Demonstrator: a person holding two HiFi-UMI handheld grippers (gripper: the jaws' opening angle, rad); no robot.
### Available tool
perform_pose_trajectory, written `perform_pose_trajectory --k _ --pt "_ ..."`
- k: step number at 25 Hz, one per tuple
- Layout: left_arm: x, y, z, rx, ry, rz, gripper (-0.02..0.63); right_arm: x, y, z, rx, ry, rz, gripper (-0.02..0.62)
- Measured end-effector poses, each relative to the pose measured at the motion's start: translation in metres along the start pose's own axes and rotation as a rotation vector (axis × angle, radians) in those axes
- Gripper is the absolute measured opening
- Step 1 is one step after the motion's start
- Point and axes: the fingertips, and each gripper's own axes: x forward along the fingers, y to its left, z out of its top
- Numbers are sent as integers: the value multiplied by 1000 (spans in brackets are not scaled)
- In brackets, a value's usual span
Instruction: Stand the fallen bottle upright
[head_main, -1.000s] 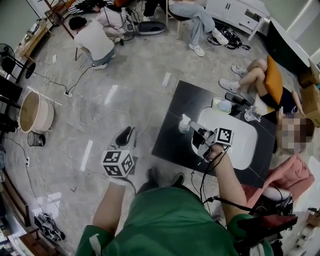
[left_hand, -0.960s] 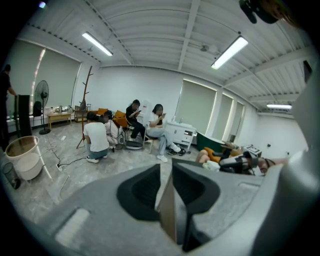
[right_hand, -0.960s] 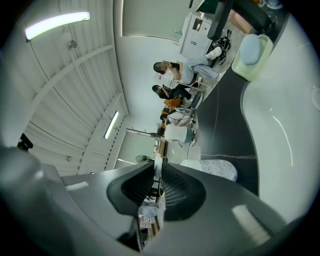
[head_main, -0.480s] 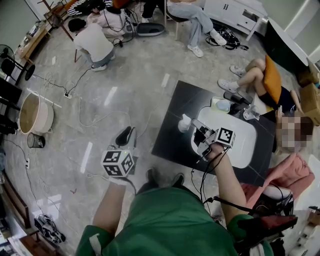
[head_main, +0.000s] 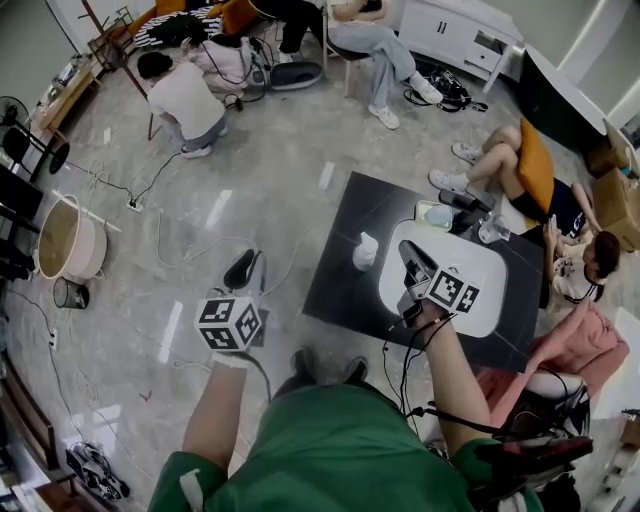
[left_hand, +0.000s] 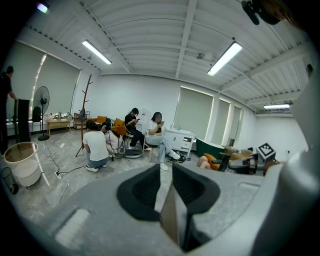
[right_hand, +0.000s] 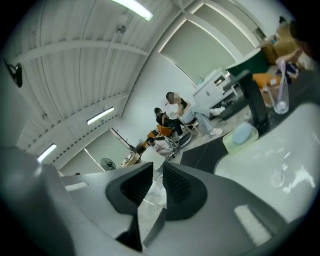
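Note:
A small white bottle (head_main: 365, 250) stands upright on the low black table (head_main: 340, 285), near its left side. My right gripper (head_main: 408, 252) hovers over the white oval tray, a short way right of the bottle and clear of it. Its jaws are a narrow gap apart and hold nothing. In the right gripper view the bottle (right_hand: 152, 196) shows pale through the gap of the right gripper (right_hand: 158, 172). My left gripper (head_main: 243, 270) hangs over the floor left of the table, jaws slightly apart and empty. The left gripper (left_hand: 166, 172) looks out across the room.
A white oval tray (head_main: 480, 300) lies on the table, with a pale green dish (head_main: 437, 215) and a clear glass (head_main: 490, 232) at its far end. People sit around the table and further back. Cables run over the floor, and a round tub (head_main: 65, 240) stands at the left.
The right gripper has let go of the bottle and drawn back to the right and up. The bottle now stands alone. The left gripper has risen a little.

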Motion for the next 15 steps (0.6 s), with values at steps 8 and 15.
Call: perform_pose_trajectory --k 8,15 --pt "-24 -22 13 20 -41 -32 72 -54 52 30 -438 -140 -128 58" --pt "-37 -39 31 43 -75 -64 72 -82 101 40 -646 -217 -134 58"
